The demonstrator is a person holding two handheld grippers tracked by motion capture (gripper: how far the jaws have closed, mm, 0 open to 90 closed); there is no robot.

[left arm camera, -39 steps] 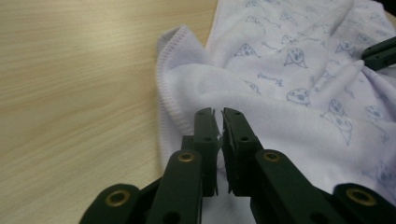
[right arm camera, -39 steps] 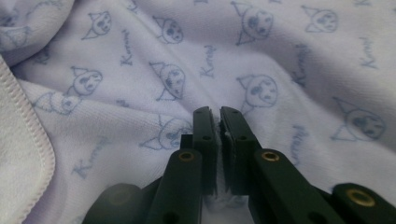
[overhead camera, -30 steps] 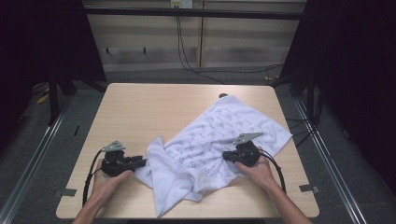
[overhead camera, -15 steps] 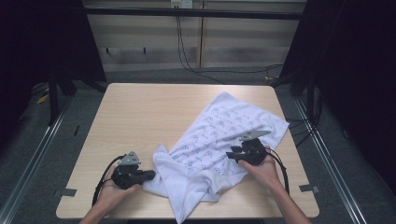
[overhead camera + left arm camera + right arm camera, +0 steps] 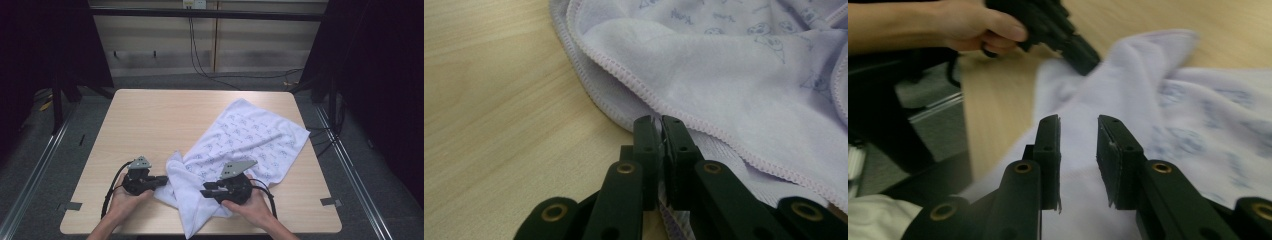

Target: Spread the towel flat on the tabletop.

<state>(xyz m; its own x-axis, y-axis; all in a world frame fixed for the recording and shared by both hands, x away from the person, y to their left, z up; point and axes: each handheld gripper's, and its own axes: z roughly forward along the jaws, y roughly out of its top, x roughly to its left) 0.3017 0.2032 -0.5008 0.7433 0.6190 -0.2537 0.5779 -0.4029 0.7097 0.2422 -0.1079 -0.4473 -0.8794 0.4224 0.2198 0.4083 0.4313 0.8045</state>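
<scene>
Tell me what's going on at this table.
A person works a white printed towel on a wooden table with two handheld grippers. The left gripper is shut on the towel's hemmed edge near the front. The right gripper hangs open over the bunched cloth, gripping nothing. The towel lies half spread, its near end crumpled.

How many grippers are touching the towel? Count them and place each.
2. The left gripper pinches the towel at its near-left edge; the right gripper, jaws apart, rests on the near folded part.
</scene>
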